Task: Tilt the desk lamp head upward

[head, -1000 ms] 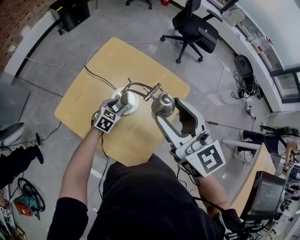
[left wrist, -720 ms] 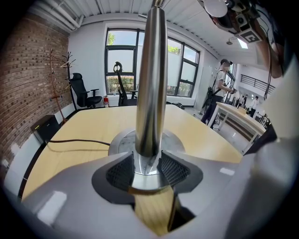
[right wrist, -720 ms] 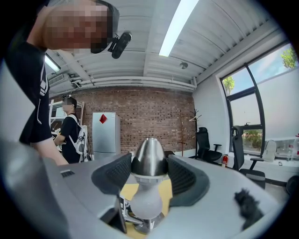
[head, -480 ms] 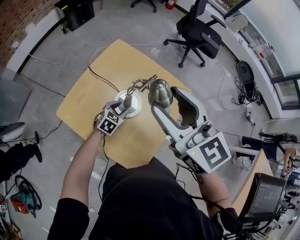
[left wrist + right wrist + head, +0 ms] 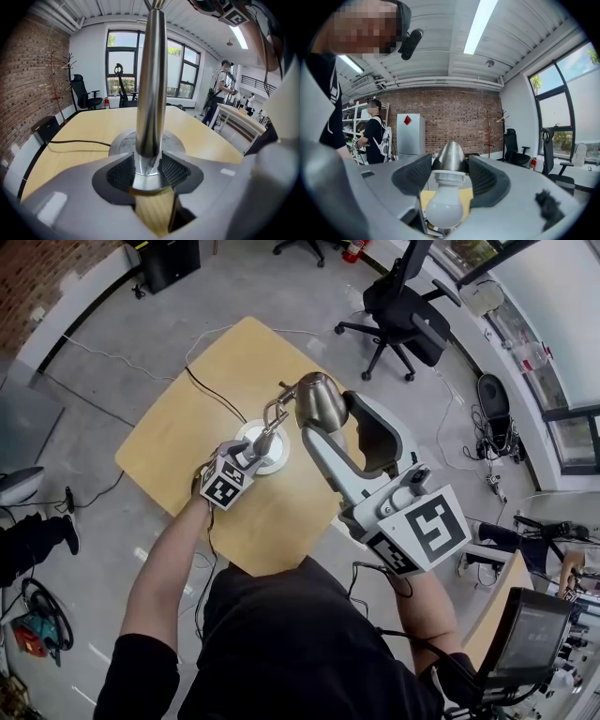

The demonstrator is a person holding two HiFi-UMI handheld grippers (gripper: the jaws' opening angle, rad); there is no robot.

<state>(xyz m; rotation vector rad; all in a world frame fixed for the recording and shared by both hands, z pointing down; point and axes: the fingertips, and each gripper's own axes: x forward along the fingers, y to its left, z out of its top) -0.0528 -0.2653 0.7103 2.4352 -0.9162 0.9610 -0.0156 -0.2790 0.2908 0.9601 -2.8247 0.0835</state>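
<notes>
**A:** Two grippers, both locked onto the desk lamp! The left gripper has its pads pinched on the lamp post, right down low, just above the round base.

**B:** And that base sits flat on the wooden table, near its middle. A dark cord runs from it toward the table's far edge.

**A:** Over to the right gripper: its jaws are closed on the lamp head, one ribbed pad pressed against each side of the shiny metal shade.

**B:** Look along those jaws and the white bulb faces straight back at the camera, poking out between the pads.

**A:** From above, the head rides high over the tabletop, just beyond the base, joined to the post by a thin jointed arm.

**B:** The left gripper sits low by the base, angled downward. The right gripper reaches in long from the near right, close to level.
</notes>
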